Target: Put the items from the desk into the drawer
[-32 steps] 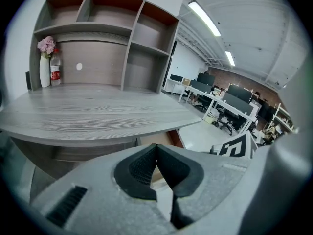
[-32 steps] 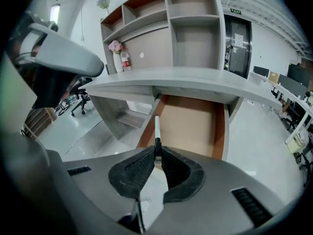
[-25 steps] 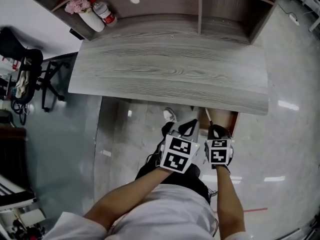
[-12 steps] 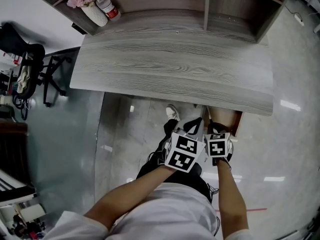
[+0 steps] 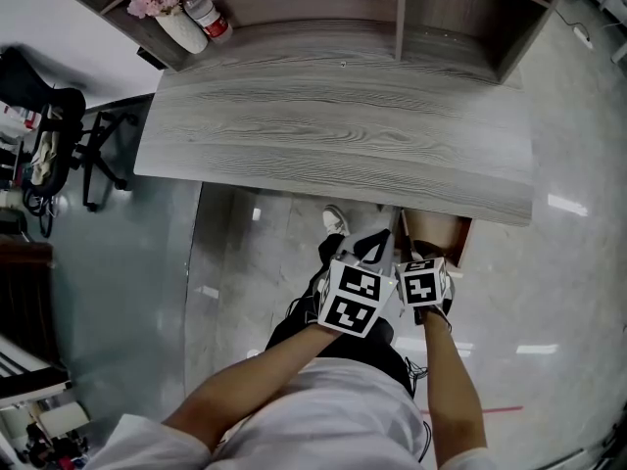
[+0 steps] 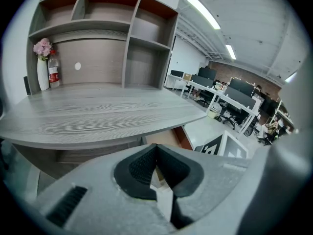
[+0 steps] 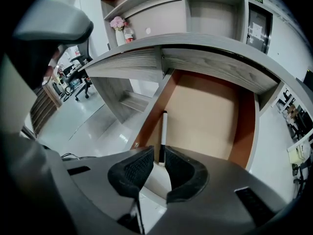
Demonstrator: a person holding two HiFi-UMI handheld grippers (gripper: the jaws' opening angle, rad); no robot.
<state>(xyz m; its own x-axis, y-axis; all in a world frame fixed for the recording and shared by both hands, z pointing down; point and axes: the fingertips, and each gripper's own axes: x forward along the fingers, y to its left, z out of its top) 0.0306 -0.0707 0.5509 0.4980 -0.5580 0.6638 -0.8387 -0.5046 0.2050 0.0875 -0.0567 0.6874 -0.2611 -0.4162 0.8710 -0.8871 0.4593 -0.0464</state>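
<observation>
Hanging side by side just in front of the grey wood-grain surface [image 5: 333, 135], the two claws sit close together, their marker cubes almost touching in the head view. The left claw [image 6: 156, 148] has its black pads pressed together at the tips with nothing between them, and it faces the surface's front edge. The right claw [image 7: 159, 155] has its pads a narrow gap apart, gripping nothing, and it looks down into the open drawer [image 7: 215, 111] beneath the surface's right end. A white marker pen [image 7: 162, 131] with black ends lies on the drawer floor along its left wall, its near end showing through the gap between the pads. At the surface's far left corner, under the shelves [image 6: 146, 38], a white vase [image 5: 184, 33] of pink flowers stands just beside a bottle [image 5: 208, 20].
</observation>
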